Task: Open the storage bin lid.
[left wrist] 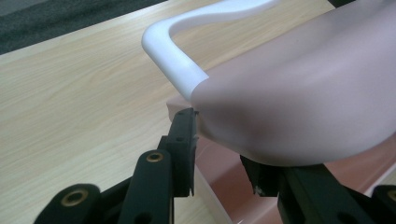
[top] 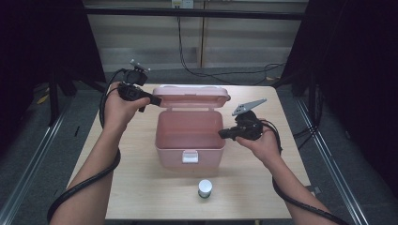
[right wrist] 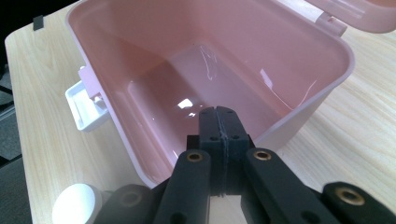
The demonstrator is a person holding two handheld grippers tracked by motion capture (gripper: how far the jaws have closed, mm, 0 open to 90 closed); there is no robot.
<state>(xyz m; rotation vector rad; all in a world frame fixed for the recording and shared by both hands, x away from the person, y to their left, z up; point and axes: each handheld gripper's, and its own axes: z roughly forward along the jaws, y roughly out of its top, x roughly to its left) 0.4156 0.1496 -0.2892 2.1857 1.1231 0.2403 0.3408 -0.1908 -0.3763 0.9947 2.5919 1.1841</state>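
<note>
Far left, over the tabletop (top: 136, 187): left tool (top: 152, 101) held up at the left corner of the raised lid (top: 192, 96). Seen along the left tool (left wrist: 219, 144) itself, jaws set astride the lid's (left wrist: 303, 93) rounded edge, one outside just below the white handle (left wrist: 173, 51), the other tucked underneath. Partly closed around that edge; cannot tell whether the pads actually press on it.

Centre: pink box (top: 187, 150) standing square on the tabletop, lid swung up and back past upright on its rear hinge, inside bare. White latch (top: 190, 157) hanging loose on the front wall.

Just in front of the box, a little right of the latch: small white-capped bottle (top: 205, 188), upright, untouched, apart from both tools.

Right: right tool (top: 224, 133) level with the box's right wall, tips at the rim. Jaws of the right tool (right wrist: 218, 116) pressed fully together with nothing between them, pointing down into the hollow of the box (right wrist: 317, 93); latch (right wrist: 86, 107) and bottle cap (right wrist: 77, 205) off to that view's left.

Progress, as a judgement: unlatching done, lid opened wide. Probably left: letting go of the lid, and likely taking up the bottle and setting it inside, then closing. Roughly the first third behind.
</note>
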